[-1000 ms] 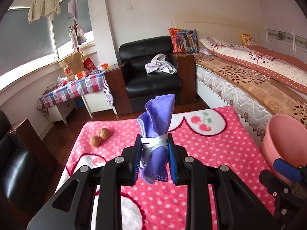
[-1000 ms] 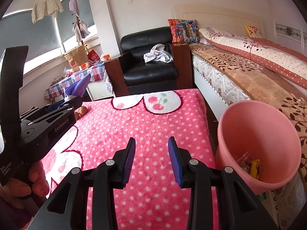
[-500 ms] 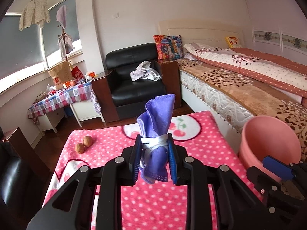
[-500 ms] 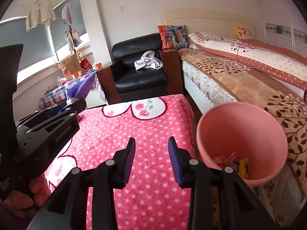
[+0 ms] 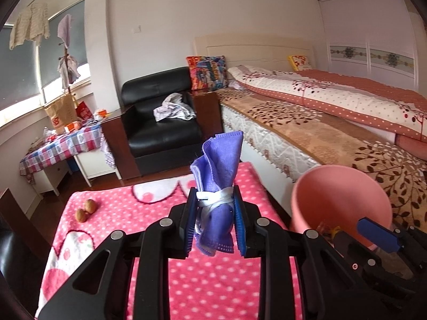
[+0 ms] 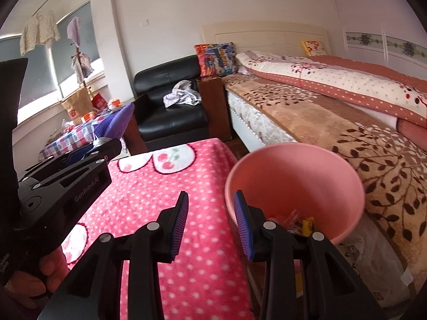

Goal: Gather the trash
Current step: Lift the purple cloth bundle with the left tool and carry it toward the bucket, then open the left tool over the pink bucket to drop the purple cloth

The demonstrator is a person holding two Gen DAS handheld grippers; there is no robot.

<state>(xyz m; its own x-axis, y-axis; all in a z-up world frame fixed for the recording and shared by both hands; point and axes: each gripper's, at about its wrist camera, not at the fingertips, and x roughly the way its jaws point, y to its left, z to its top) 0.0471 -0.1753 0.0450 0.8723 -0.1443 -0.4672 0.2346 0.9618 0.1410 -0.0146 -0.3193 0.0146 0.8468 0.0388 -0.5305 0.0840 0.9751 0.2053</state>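
My left tongs [image 5: 214, 222] pinch a bundled purple cloth [image 5: 217, 176] tied round with a white band; the pads press it from both sides, its upper end standing up past the tips. My right tongs [image 6: 210, 220] are spread, nothing between the pads.

Below both tongs: the desk under a pink polka-dot blanket [image 6: 149, 186] with cherry prints. Just right of my right tongs, off the blanket's right edge, stands the pink bin [image 6: 293, 170]; wrappers, one yellow, lie in its bottom. In the left wrist view the bin [image 5: 336, 186] sits right of the cloth, with the right tongs' blue tip in front of it.

Left of my left tongs and farther out, two walnuts [image 5: 86, 210] lie together on the blanket.

Beyond the desk: a black armchair [image 5: 160, 122] with crumpled cloth on the seat. To the right, the bed [image 5: 320, 122]. Far left, a checked tablecloth [image 5: 61, 146] carrying clutter.
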